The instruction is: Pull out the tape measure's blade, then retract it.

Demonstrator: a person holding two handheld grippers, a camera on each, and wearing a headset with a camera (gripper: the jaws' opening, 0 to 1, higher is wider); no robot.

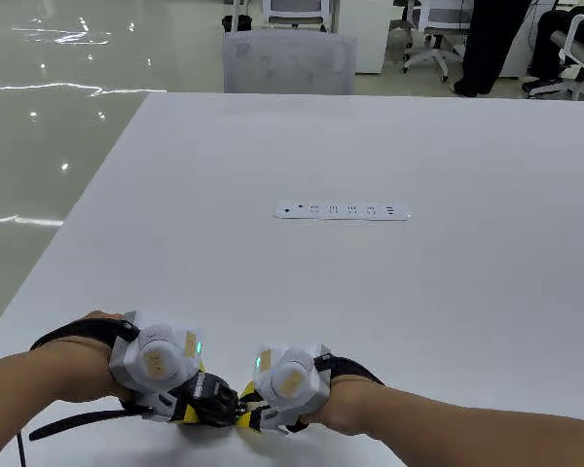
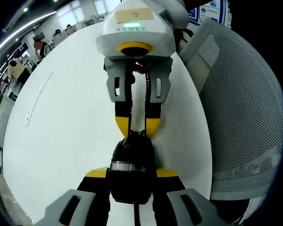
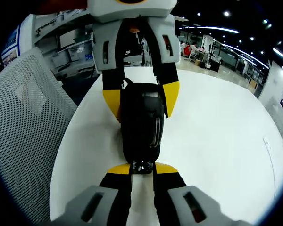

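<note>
In the head view the tape measure (image 1: 214, 401) is mostly hidden, its blade indiscernible.

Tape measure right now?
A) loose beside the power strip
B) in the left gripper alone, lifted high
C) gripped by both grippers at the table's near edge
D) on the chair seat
C: the left gripper clasps the tape measure body and the right gripper pinches its front end, low over the table; the power strip lies apart, mid-table.

Both forearms enter from the lower corners of the head view, wrists strapped. The left gripper (image 1: 200, 397) and right gripper (image 1: 243, 407) meet tip to tip, each clamped on the tape measure (image 1: 219, 401).
</note>
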